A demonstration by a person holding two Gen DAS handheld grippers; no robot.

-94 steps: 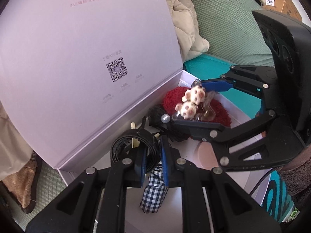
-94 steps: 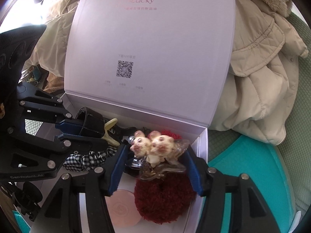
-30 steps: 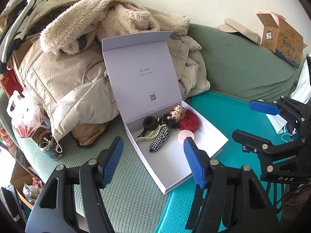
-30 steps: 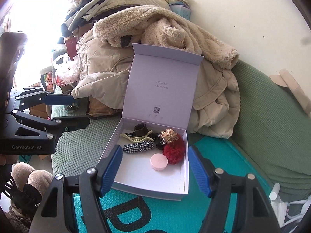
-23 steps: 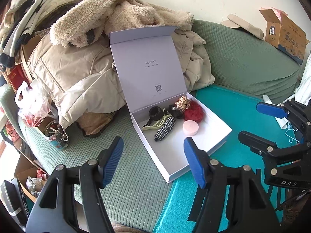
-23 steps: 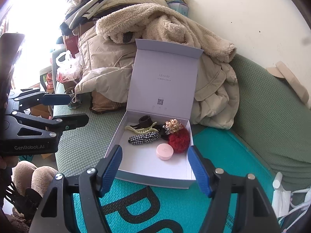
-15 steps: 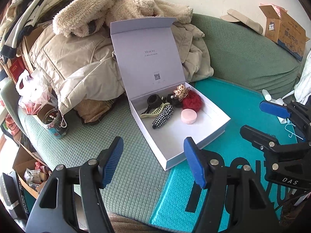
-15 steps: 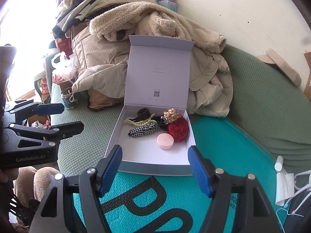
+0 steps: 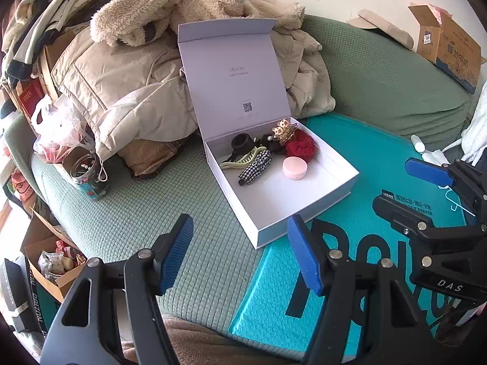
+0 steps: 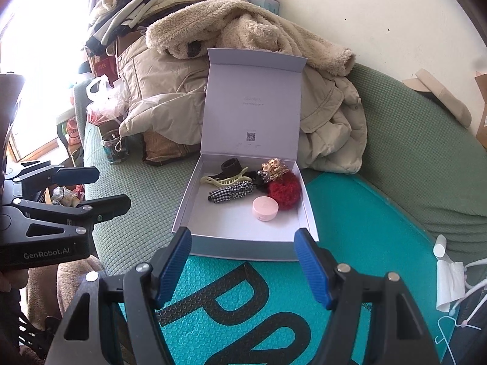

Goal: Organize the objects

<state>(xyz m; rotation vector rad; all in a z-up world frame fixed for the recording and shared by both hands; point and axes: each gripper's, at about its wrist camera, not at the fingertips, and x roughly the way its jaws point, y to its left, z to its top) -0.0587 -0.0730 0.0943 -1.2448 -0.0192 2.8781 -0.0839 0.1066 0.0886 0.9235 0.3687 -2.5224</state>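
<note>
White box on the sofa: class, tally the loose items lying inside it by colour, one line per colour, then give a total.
In the white box:
Black: 2, band and the dark piece under the charm clip
Cream: 1, claw clip
Black-and-white check: 1, scrunchie
Red: 1, fluffy scrunchie
Pink: 1, round case
Gold-beige: 1, charm clip
Total: 7

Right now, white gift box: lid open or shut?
Open. The white gift box has its lid standing upright against the coats, so the hair accessories inside show, including the pink compact.
</note>
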